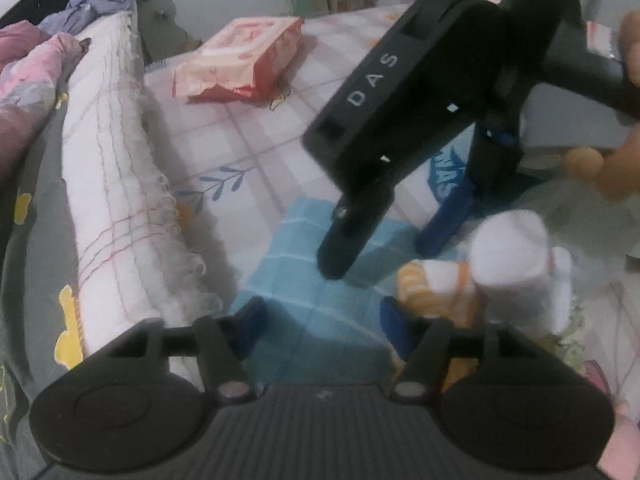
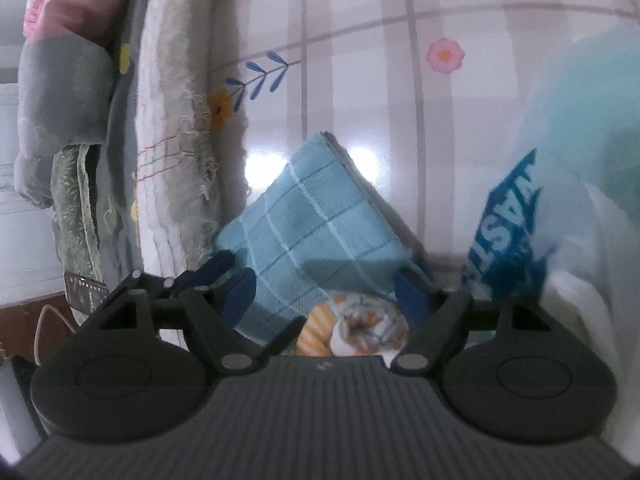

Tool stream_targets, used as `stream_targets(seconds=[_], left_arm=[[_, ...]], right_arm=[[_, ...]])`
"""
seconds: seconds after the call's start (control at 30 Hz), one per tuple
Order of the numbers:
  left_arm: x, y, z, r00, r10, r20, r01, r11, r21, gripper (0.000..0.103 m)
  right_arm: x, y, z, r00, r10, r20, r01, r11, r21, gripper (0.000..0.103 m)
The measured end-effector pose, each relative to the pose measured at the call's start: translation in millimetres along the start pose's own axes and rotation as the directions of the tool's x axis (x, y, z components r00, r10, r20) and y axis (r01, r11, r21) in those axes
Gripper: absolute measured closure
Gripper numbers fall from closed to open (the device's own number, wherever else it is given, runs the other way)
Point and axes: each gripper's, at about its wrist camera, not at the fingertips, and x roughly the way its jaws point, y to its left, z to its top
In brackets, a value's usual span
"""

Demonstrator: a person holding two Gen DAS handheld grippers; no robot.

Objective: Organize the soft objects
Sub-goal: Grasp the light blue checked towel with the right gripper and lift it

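Blue cloth (image 2: 308,216): lying folded on the checked bench (image 2: 360,60), beside the sock roll (image 1: 432,280)
Left tongs (image 1: 320,320): hanging spread, gripping nothing
Right tongs (image 1: 384,248): hovering spread over the cloth
Risk: tongs colliding; cloth unfolding if pinched by one layer

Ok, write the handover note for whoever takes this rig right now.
Left gripper: open, empty, above the folded blue checked cloth.
Right gripper: open, empty, over the same cloth, rolled orange-striped socks beneath it.
Cloth lies on the checked bedsheet, beside the folded white fringed towel; white sock roll and printed plastic bag at the right.
Done: cloth and towel look folded.
Left: probably placing cloth and socks; nothing gripped yet.
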Motion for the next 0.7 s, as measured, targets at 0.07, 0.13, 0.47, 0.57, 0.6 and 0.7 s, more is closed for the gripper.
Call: stream_targets(seconds=[0.07, 0.13, 0.47, 0.57, 0.6, 0.7], left_arm=[[5.7, 0.7, 1.7, 1.000, 0.000, -0.014, 0.001, 1.000, 0.010, 0.033], [11.9, 0.5, 2.8, 0.999, 0.010, -0.035, -0.009, 1.000, 0.022, 0.029], [16.7, 18.1, 8.3, 0.999, -0.028, -0.034, 0.026, 0.997, -0.074, 0.032], [16.0, 25.3, 11.0, 0.999, -0.041, -0.027, 0.038, 0.993, -0.109, 0.035], [15.7, 27.2, 11.5, 0.999, -0.044, -0.021, 0.041, 0.992, -0.120, 0.039], [14.8, 34.1, 13.5, 0.999, -0.042, -0.007, 0.041, 0.987, -0.158, 0.051]], right_arm=[[4.5, 0.9, 3.9, 1.000, 0.019, -0.003, -0.019, 1.000, 0.008, 0.016], [5.5, 2.7, 6.7, 0.999, 0.032, 0.009, -0.033, 0.999, 0.009, 0.016], [8.6, -6.6, 26.2, 0.975, 0.203, 0.089, -0.210, 0.975, 0.073, 0.015], [15.0, -7.1, 33.2, 0.959, 0.261, 0.108, -0.271, 0.959, 0.087, 0.015], [17.0, -6.0, 34.6, 0.955, 0.273, 0.113, -0.283, 0.955, 0.087, 0.015], [22.5, 2.7, 36.5, 0.952, 0.272, 0.140, -0.283, 0.957, 0.066, 0.025]])
